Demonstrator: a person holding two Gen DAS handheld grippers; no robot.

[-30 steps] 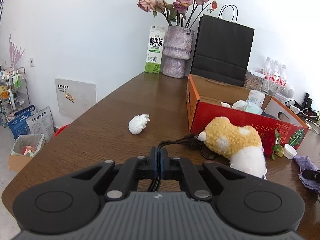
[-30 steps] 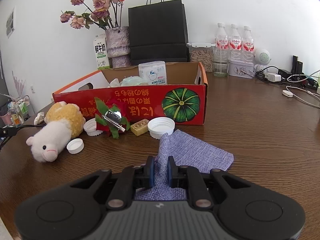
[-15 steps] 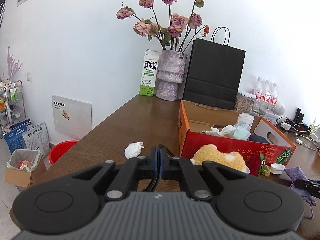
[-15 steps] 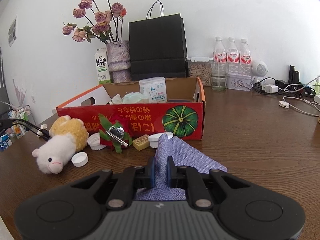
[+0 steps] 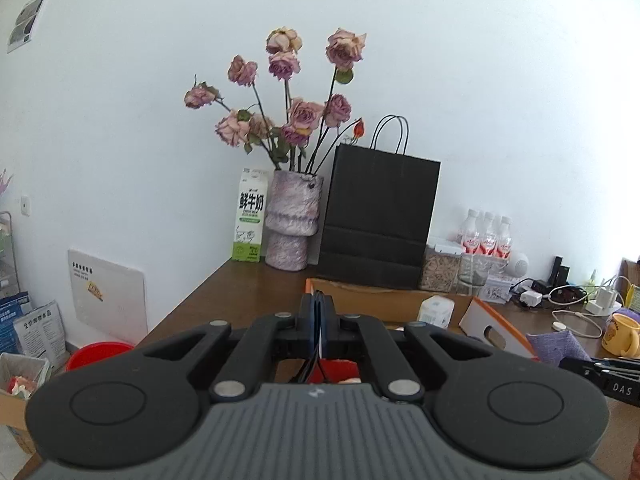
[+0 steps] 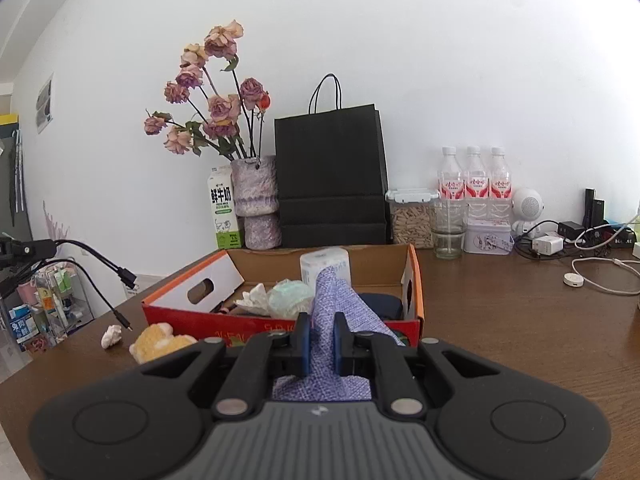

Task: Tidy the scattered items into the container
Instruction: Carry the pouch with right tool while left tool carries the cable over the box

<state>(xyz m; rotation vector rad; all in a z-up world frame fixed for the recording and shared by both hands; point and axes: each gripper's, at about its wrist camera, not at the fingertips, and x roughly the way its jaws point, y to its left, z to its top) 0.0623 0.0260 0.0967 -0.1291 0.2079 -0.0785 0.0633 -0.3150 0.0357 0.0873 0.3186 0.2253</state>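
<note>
Dark wooden tabletop (image 6: 500, 320) carries an open red cardboard box (image 6: 416, 280), plush toy (image 6: 158, 345) and crumpled tissue (image 6: 111, 335) beside it; milk carton (image 6: 223, 212), vase (image 6: 256, 204), black paper bag (image 6: 332, 176), bottles (image 6: 474, 180) stand along the wall.

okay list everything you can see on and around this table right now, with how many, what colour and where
cardboard box: one, red and orange, table centre
purple cloth: one, clamped in the right gripper, above the box's front edge
black cable: one bunch, hanging from the left gripper, left of the box
plush toy: one, yellow and white, on the table left of the box's front
crumpled tissue: one, white, left of the plush
vase of roses: one, mauve, back wall
milk carton: one, white and green, beside the vase
paper bag: one, black, behind the box
water bottles: three, clear, back right
left gripper: shut on cable
right gripper: shut on cloth
</note>
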